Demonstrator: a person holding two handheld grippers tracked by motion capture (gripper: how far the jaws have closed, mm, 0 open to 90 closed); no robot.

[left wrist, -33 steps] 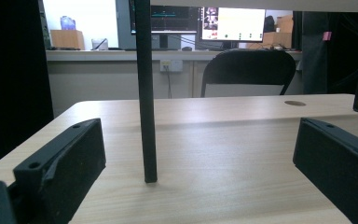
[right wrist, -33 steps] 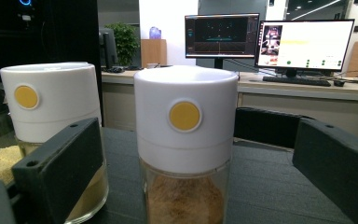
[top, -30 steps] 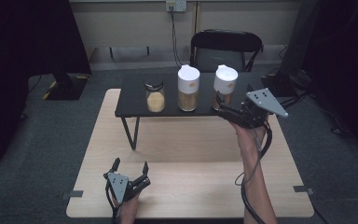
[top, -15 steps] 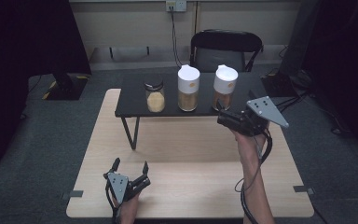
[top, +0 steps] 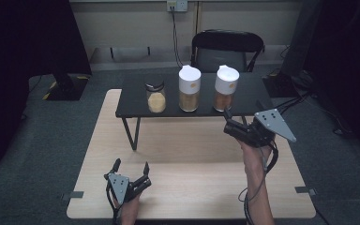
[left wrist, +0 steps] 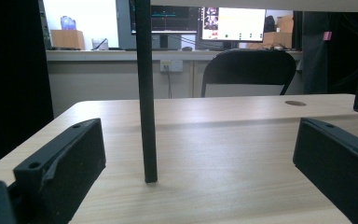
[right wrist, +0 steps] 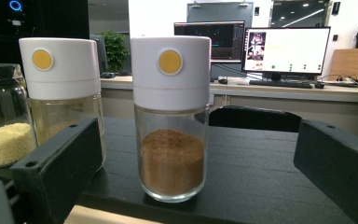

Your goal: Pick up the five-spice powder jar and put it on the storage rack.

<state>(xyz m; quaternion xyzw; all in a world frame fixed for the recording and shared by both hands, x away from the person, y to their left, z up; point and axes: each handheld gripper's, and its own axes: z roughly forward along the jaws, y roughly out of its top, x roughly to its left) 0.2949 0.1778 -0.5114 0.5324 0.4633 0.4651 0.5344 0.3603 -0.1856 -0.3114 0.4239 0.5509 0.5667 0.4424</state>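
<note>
Three jars stand in a row on a low black shelf (top: 131,101) that rests on thin metal legs on the pale wooden counter (top: 187,173). The right-hand jar (top: 226,87), clear glass with a tall white lid bearing a yellow disc, holds brown powder and stands upright near the shelf's front edge. Beside it is a twin jar (top: 189,88) with lighter contents, and farther left a shorter jar (top: 156,97) of pale yellow grains under a dark lid.

The right tool (top: 228,127) hangs above the counter just in front of the shelf, pointing at the brown-powder jar (right wrist: 171,116). Its jaws are spread wide with nothing between them, and in the right gripper view the jar sits centred in the gap but apart from both jaws. The left tool (top: 131,168) rests low at the near edge of the counter, jaws likewise wide apart and empty. Its view looks along the wood grain to one black shelf leg (left wrist: 146,93) standing between the jaws, farther off.

The floor around the counter is grey carpet. A black folding chair (top: 227,49) stands behind the shelf against a beige wall with a socket and a hanging cable. Dark curtains close off both sides. Beyond, monitors (right wrist: 286,49) glow on a long desk, and what may be a potted plant (right wrist: 115,49), too blurred to be sure, sits farther back.
</note>
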